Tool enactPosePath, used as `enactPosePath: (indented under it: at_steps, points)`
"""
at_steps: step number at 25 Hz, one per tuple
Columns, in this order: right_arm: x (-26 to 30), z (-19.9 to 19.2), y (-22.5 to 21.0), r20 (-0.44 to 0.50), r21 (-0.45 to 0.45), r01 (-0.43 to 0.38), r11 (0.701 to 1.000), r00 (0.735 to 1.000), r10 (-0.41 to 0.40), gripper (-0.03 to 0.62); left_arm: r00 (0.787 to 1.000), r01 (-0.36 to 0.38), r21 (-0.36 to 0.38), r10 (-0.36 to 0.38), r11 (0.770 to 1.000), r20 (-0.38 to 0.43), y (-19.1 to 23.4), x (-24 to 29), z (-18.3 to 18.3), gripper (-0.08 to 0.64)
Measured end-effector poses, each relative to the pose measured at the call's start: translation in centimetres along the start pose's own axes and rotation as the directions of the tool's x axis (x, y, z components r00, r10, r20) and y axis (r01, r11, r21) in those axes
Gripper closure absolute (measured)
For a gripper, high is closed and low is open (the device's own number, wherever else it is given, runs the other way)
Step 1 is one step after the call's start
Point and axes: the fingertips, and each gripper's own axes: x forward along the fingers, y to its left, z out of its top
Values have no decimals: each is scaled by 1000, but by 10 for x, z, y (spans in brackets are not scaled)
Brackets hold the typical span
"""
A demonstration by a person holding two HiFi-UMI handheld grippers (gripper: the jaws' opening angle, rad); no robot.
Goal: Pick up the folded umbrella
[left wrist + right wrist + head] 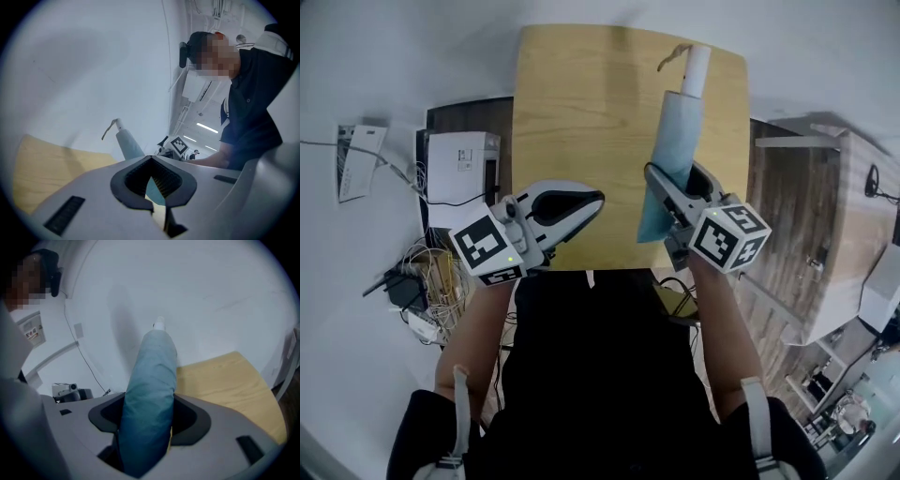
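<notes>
**Folded umbrella gripped over the wooden table**

In the head view, the teal folded umbrella [677, 150] is clamped by the right gripper [673, 178] over the wooden table [581, 112], and the left gripper [600, 198] is seen beside it. In the left gripper view, the left gripper [152, 161] is shown with jaws pressed together on nothing, the umbrella [129, 143] beyond them. In the right gripper view, the umbrella's fabric [152, 371] is pinched between the jaws of the right gripper [147, 413].

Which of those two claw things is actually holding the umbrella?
The right gripper: its jaws are clamped on the blue folded umbrella. The left gripper is shut with nothing between its jaws.
</notes>
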Motion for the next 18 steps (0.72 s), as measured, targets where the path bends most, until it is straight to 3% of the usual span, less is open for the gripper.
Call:
enactPosePath:
  at_steps: [3, 5, 11, 18]
  points:
    - [-37, 47, 18, 121, -83, -70, 994, 989, 80, 304, 1000, 30, 64, -30, 998, 1, -19, 27, 17, 548]
    - [-62, 75, 30, 204, -134, -113, 985, 969, 139, 304, 999, 52, 117, -51, 992, -7, -32, 43, 28, 548]
    - [-159, 125, 54, 378, -203, -216, 955, 882, 280, 304, 998, 54, 197, -57, 979, 12, -79, 77, 59, 548]
    - [-253, 150, 60, 498, -327, -252, 911, 773, 393, 304, 996, 4, 295, -30, 956, 84, -128, 90, 100, 548]
